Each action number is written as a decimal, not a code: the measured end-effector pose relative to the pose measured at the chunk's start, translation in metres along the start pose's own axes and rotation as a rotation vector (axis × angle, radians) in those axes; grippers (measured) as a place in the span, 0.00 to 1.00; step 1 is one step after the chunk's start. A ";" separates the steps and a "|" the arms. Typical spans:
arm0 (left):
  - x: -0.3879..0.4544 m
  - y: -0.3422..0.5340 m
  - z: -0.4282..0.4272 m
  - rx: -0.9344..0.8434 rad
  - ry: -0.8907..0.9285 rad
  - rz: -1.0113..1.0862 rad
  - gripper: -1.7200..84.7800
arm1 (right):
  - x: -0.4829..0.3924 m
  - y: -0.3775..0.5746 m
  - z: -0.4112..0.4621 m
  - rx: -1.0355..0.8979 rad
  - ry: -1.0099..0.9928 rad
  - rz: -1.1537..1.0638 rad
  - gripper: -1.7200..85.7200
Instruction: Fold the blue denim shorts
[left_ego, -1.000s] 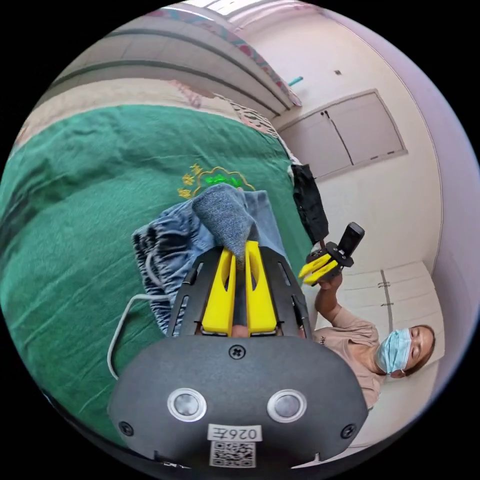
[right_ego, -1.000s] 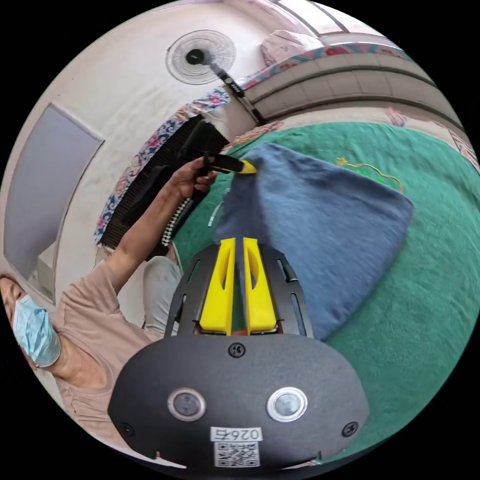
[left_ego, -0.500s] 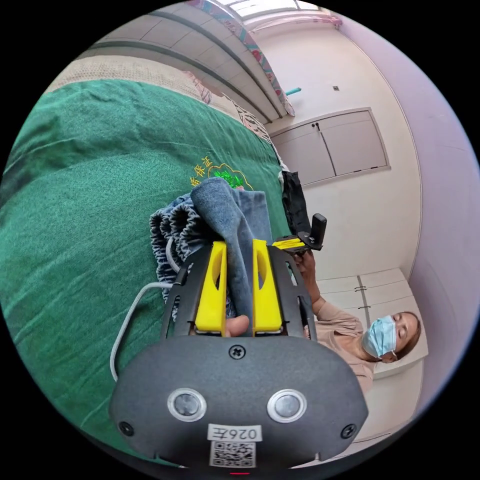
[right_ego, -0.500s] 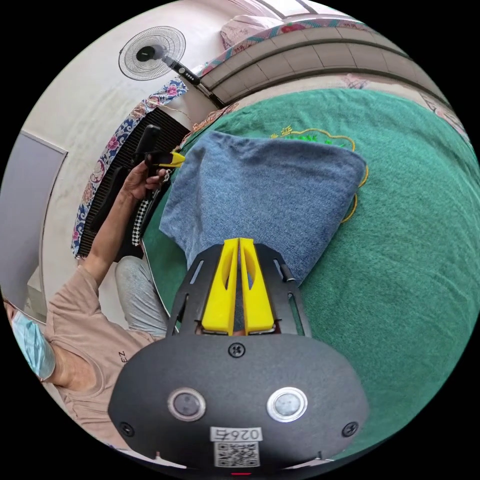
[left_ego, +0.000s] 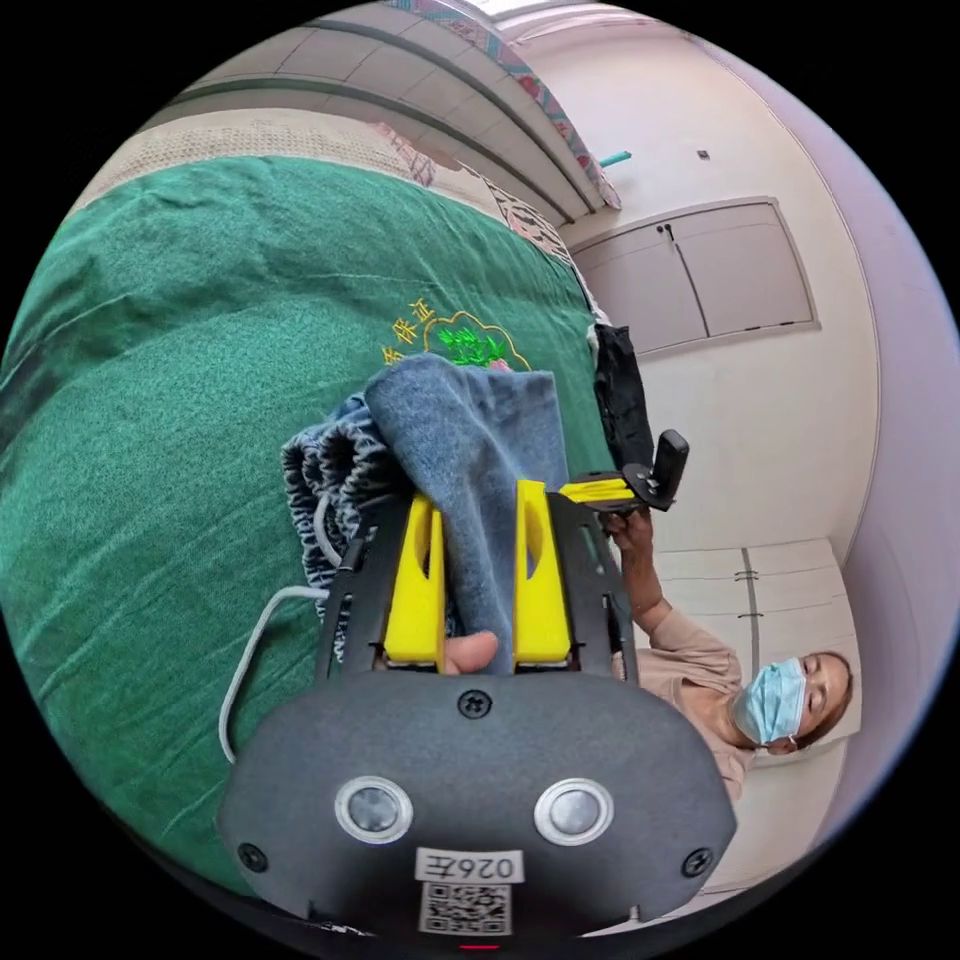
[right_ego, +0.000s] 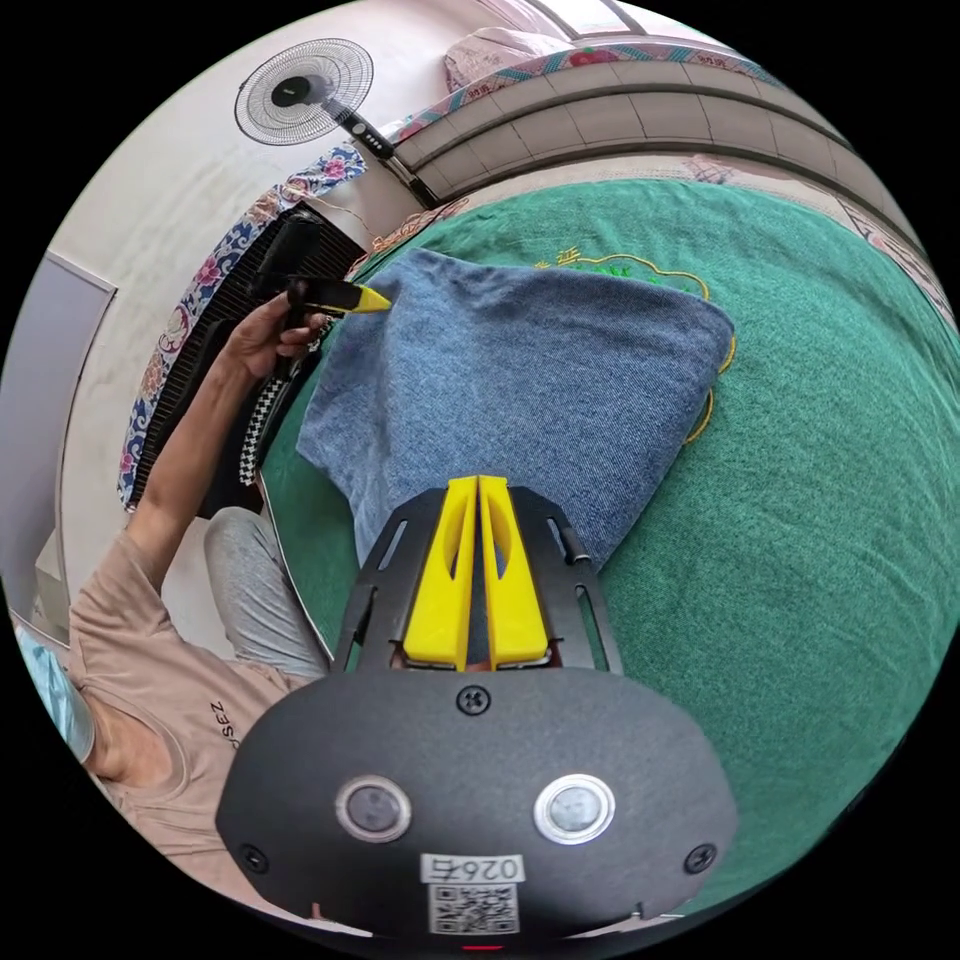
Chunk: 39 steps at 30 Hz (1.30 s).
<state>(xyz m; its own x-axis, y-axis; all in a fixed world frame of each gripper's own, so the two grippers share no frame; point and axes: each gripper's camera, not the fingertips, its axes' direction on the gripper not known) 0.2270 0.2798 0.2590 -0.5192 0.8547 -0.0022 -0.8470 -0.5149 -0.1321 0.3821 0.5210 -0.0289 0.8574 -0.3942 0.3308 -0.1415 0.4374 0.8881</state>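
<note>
Two tongs: both at the denim shorts (right_ego: 520, 370).
Left gripper (left_ego: 478, 500): jaws parted, denim lying loose between them.
Right gripper (right_ego: 478, 495): jaws pinched nearly together; whether they grip denim, cannot tell.
Shorts: folded on the green blanket (right_ego: 800, 520), just ahead of both.
Advice: probably draw back slowly, without dragging the fold.

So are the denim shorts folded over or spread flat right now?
Folded over: the denim shorts lie doubled on the green cover, gathered waistband underneath.
</note>
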 end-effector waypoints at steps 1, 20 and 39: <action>0.027 -0.003 -0.008 0.042 -0.008 0.102 0.06 | -0.006 0.007 -0.010 0.020 -0.001 0.003 0.01; 0.084 0.070 -0.002 -0.198 -0.262 0.136 0.06 | -0.129 0.087 -0.075 -0.023 -0.029 0.003 0.01; 0.207 0.145 0.023 0.070 -0.524 0.244 0.01 | -0.321 0.135 -0.101 -0.152 -0.122 -0.109 0.01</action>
<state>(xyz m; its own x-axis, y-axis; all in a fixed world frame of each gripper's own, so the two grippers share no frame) -0.0064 0.3807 0.2626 -0.6722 0.5727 0.4692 -0.6921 -0.7112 -0.1232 0.1374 0.7886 -0.0473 0.7958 -0.5371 0.2797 0.0334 0.5002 0.8653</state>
